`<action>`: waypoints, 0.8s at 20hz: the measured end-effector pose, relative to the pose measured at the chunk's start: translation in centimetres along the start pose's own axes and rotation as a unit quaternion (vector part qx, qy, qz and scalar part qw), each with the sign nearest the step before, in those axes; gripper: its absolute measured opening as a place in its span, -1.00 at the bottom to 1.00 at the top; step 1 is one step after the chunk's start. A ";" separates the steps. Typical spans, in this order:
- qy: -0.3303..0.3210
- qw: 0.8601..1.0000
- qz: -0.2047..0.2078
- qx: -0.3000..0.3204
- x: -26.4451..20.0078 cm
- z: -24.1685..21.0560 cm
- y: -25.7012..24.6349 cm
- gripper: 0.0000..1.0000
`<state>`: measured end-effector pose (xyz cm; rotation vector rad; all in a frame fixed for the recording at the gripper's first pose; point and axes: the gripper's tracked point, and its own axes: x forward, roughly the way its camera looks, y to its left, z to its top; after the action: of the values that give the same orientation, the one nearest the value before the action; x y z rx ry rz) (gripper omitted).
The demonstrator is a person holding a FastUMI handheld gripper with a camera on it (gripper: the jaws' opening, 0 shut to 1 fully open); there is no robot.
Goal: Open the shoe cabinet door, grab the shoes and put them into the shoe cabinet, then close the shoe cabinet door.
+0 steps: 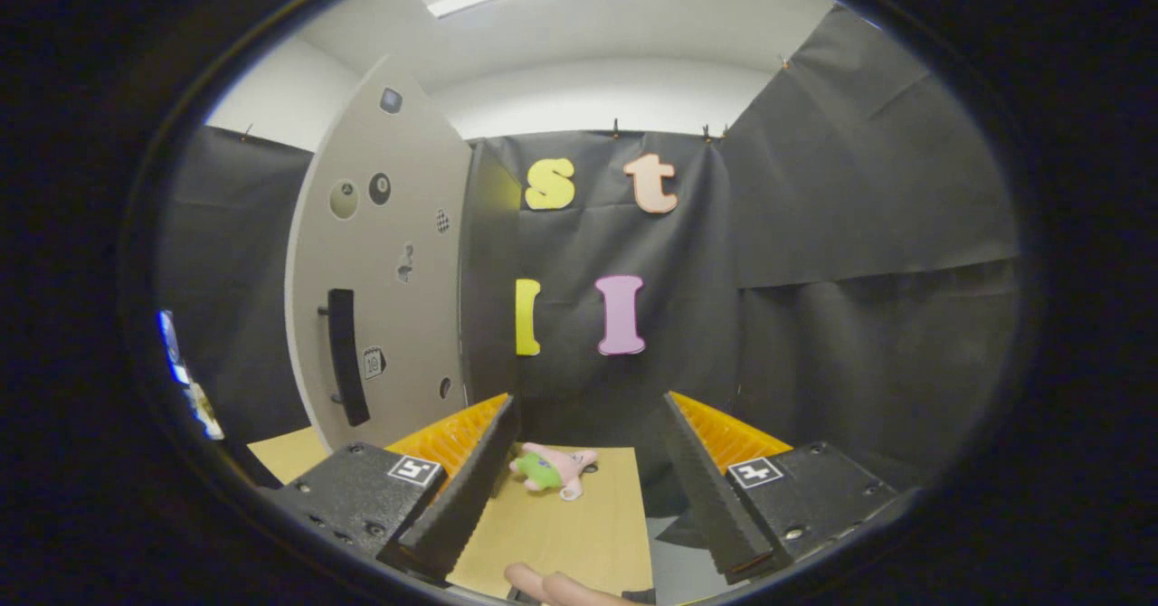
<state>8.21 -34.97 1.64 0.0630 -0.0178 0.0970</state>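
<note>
Cabinet door [380, 262] stickers (small ones) too small to tell

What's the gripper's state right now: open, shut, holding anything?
Gripper: open, fingers spread wide and holding nothing; a small plush toy lies on the wooden table between them, untouched.

Seen from the gripper-mounted fisheye, looking forward along parted fingers [507, 461], low over a wooden tabletop [579, 525], facing the near cabinet door [380, 271] and cloth wall [814, 226].
</note>
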 end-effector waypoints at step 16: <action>0.039 0.995 0.094 -0.001 4.7 -0.9 14.3 0.99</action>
<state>11.50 -20.29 1.70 0.0550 0.0539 0.2875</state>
